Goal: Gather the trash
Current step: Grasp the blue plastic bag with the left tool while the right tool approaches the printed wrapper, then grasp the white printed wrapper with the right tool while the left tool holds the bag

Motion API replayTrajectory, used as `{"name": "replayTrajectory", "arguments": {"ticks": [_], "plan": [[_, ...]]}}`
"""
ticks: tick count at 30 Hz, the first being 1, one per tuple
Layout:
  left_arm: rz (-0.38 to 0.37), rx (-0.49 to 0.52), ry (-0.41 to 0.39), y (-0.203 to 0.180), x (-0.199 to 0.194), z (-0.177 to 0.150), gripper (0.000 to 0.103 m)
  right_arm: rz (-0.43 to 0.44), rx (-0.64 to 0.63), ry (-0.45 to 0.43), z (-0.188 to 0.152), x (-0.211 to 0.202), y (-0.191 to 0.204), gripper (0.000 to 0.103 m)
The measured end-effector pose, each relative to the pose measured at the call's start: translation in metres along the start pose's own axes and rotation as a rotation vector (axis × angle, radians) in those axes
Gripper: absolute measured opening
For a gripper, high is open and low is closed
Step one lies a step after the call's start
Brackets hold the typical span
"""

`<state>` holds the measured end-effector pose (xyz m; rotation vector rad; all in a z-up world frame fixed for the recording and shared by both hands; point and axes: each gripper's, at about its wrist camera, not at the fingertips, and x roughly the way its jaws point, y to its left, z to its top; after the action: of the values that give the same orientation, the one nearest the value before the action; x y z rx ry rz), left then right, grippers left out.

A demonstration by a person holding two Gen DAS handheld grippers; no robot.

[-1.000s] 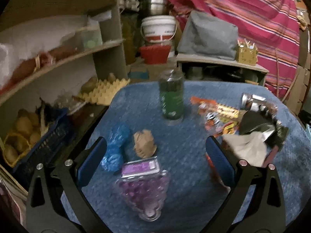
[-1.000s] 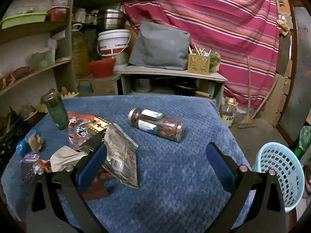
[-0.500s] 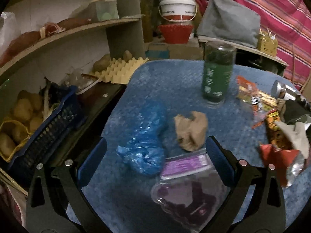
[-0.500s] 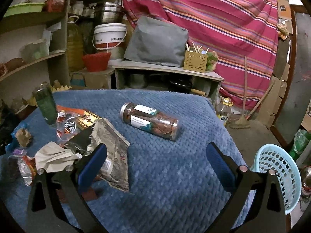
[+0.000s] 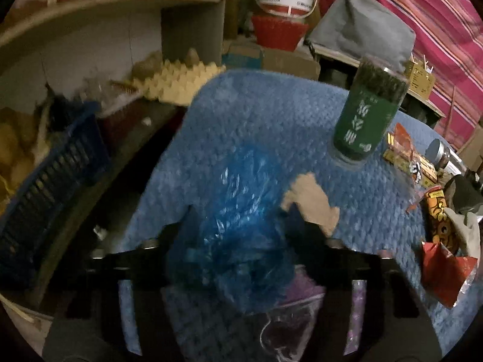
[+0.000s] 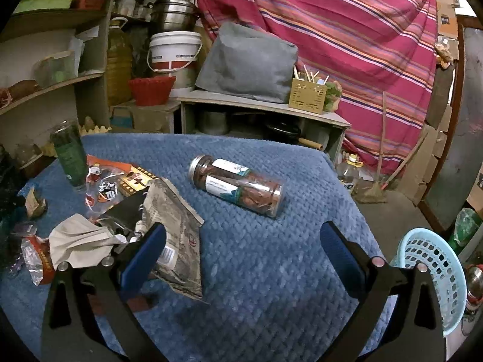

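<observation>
My left gripper (image 5: 238,226) has closed around a crumpled blue plastic bag (image 5: 238,211) on the blue-covered table (image 5: 265,120); the bag fills the gap between the fingers. A crumpled brown paper scrap (image 5: 314,202) lies just right of it, and a clear purple-labelled package (image 5: 289,316) lies under the gripper. My right gripper (image 6: 241,250) is open and empty above the table (image 6: 271,271). Left of it lie a torn grey wrapper (image 6: 175,226), a crumpled tissue (image 6: 78,238) and colourful snack wrappers (image 6: 117,181).
A green jar (image 5: 365,114) stands upright on the table; it also shows in the right wrist view (image 6: 69,154). A clear jar (image 6: 238,184) lies on its side mid-table. A light-blue basket (image 6: 434,274) stands on the floor at the right. Shelves (image 5: 90,30) and a dark-blue crate (image 5: 51,181) are at the left.
My left gripper moved forward and left over the blue plastic bag and its fingers closed in on it. The right gripper stayed open and barely shifted.
</observation>
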<state>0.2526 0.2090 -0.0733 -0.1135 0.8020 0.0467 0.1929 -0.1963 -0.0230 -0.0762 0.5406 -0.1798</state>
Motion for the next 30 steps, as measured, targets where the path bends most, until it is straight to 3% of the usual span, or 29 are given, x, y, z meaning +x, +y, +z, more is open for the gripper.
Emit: {"name": "replayTrajectory", "arguments": {"ticks": [1, 5, 12, 18, 23, 30], "plan": [[0.012, 0.009, 0.013, 0.000, 0.002, -0.002, 0.039, 0.005, -0.004, -0.001, 0.000, 0.000, 0.001, 0.099], [0.024, 0.057, 0.029, -0.006, 0.003, -0.010, 0.035, 0.026, -0.041, 0.002, -0.003, -0.001, 0.010, 0.099], [0.070, 0.094, -0.019, -0.016, -0.012, -0.009, 0.030, 0.057, -0.059, 0.020, -0.008, 0.002, 0.019, 0.099], [0.064, 0.084, -0.085, -0.019, -0.040, -0.005, 0.030, 0.111, -0.048, 0.024, -0.006, -0.003, 0.030, 0.099], [0.050, 0.089, -0.090, -0.028, -0.047, -0.007, 0.030, 0.052, -0.100, 0.067, -0.012, 0.009, 0.041, 0.099], [0.027, 0.127, -0.093, -0.049, -0.052, -0.012, 0.030, -0.022, -0.093, 0.085, -0.013, 0.022, 0.024, 0.099]]}}
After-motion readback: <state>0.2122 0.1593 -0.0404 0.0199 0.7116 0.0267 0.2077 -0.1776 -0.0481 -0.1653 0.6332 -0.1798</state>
